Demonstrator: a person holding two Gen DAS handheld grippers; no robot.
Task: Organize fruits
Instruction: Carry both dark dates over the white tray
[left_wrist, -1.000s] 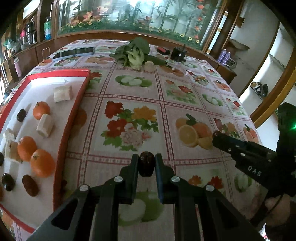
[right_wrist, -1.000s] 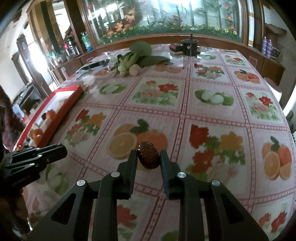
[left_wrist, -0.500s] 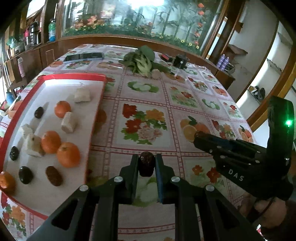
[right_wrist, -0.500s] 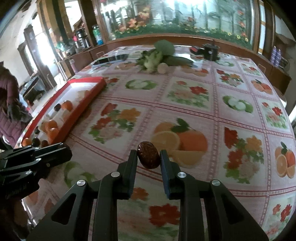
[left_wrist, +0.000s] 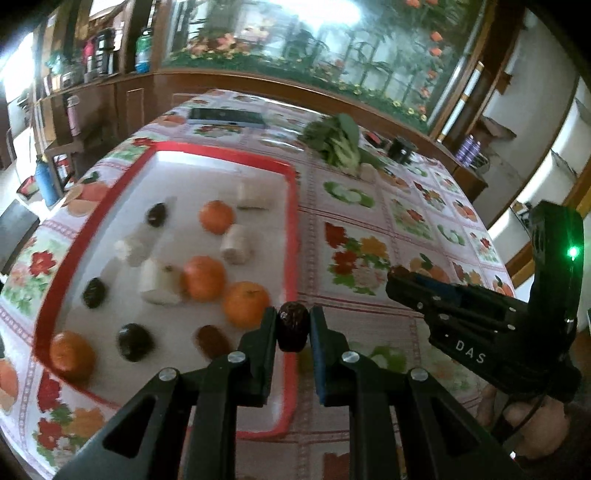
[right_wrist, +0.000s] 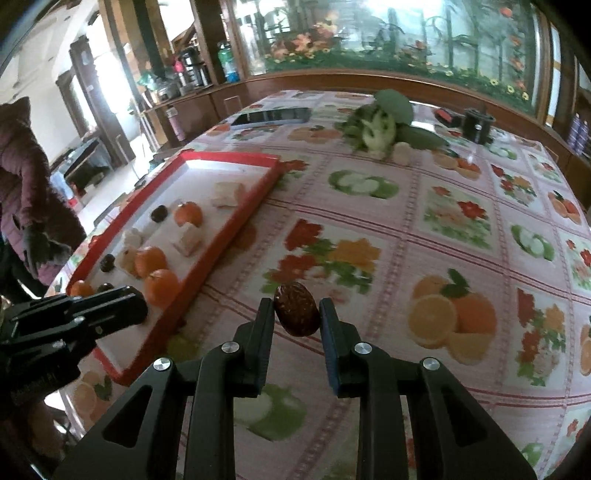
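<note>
My left gripper (left_wrist: 293, 325) is shut on a dark red date (left_wrist: 292, 326) and hangs over the right edge of the red-rimmed white tray (left_wrist: 291, 221). The tray holds several oranges (left_wrist: 245, 303), dark dates (left_wrist: 135, 341) and pale white chunks (left_wrist: 236, 249). My right gripper (right_wrist: 296, 314) is shut on a second, brown date (right_wrist: 296, 314) above the patterned tablecloth, to the right of the tray (right_wrist: 236, 225). Each gripper shows in the other's view: the right one (left_wrist: 397, 277) at the right, the left one (right_wrist: 138, 304) at the lower left.
Leafy greens (right_wrist: 376, 125) and a small white piece (right_wrist: 402, 153) lie at the table's far side, with a dark flat device (right_wrist: 273, 116) and a black cylinder (right_wrist: 478, 125) near them. A person in a dark red jacket (right_wrist: 26, 184) stands at the left.
Both grippers have moved left towards the tray, each keeping its date. The left one now hangs over the tray's right edge.
</note>
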